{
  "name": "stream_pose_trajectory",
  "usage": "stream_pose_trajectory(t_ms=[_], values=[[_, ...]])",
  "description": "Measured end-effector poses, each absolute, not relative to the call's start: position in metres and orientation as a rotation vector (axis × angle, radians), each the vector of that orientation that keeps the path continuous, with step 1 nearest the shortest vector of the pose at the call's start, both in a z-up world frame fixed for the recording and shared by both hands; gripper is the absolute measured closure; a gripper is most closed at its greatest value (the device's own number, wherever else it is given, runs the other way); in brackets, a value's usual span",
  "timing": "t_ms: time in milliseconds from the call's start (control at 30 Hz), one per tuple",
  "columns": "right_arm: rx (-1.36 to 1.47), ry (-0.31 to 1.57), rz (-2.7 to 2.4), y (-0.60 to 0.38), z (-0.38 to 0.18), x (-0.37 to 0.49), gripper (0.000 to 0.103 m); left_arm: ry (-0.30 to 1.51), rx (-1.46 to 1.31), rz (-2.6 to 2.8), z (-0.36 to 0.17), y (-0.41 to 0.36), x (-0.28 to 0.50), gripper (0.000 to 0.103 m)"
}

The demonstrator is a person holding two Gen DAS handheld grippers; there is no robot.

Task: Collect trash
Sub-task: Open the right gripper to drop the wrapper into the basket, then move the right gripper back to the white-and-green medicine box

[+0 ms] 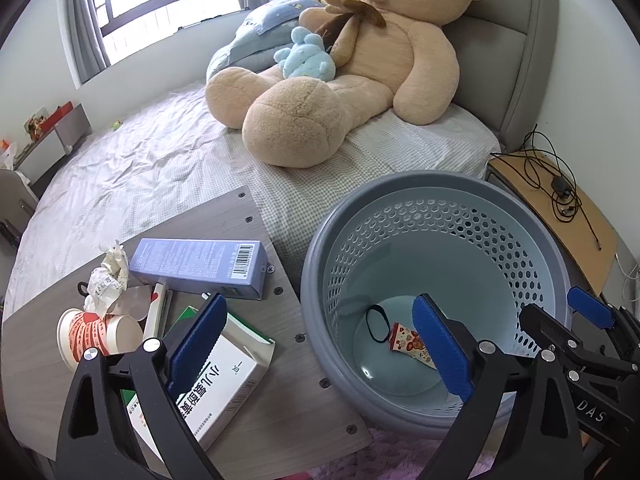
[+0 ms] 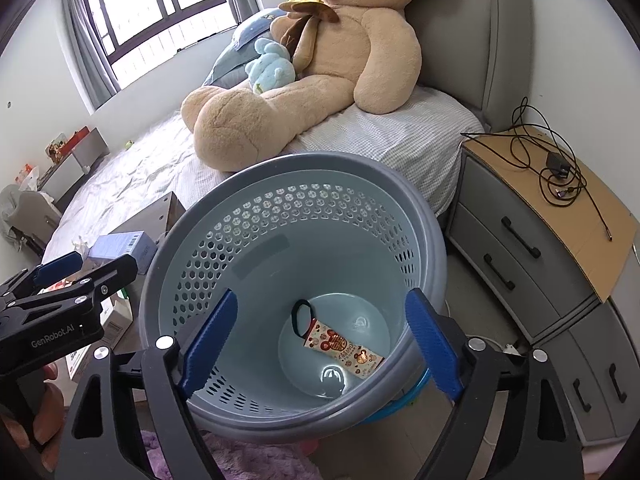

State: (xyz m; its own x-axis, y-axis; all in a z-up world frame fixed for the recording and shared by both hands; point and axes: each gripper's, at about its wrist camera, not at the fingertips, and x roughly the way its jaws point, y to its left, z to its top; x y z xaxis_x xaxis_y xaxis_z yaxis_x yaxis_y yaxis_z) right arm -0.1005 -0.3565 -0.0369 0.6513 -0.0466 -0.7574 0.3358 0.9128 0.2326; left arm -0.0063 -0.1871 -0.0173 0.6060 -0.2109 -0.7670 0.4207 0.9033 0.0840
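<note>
A grey perforated trash basket [image 1: 552,256] [image 2: 436,248] stands by the bed. Inside lie a red-and-white snack wrapper [image 1: 412,342] [image 2: 346,350] and a black hair band [image 1: 378,324] [image 2: 301,316]. On a wooden board [image 1: 280,400] lie a crumpled paper wad [image 1: 105,280], a red-patterned paper cup [image 1: 96,336] on its side, a purple box [image 1: 200,266] and a white medicine box [image 1: 224,384]. My left gripper [image 1: 316,344] is open and empty, spanning the board's edge and the basket. My right gripper [image 2: 320,344] is open and empty over the basket; it also shows at the right of the left wrist view [image 1: 592,316].
A large teddy bear [image 1: 340,80] and a blue plush [image 1: 304,60] sit on the bed [image 1: 160,160]. A grey nightstand [image 2: 532,248] with cardboard and cables [image 2: 556,172] stands at the right. A purple rug [image 2: 240,460] lies below the basket.
</note>
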Motion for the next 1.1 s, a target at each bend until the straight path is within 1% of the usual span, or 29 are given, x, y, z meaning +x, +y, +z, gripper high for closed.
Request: stream_pose_trajectory(t_ms=[400,633,867,1100], values=[[0.319,0.904,-0.16,-0.34,-0.036,-0.085,0.019,0.839,0.238,-0.302,-0.007,-0.151,-0.01,0.011],[0.359,0.955,-0.12,-0.335,-0.029,-0.076,0.019,0.838,0.205,-0.251,-0.001,-0.118,-0.012,0.011],[0.277,0.907,-0.067,-0.324,0.0,-0.07,0.019,0.834,0.18,-0.176,0.009,-0.073,-0.016,0.011],[0.181,0.825,-0.066,-0.296,0.031,-0.077,0.019,0.822,0.154,-0.071,0.016,-0.011,-0.02,0.009]])
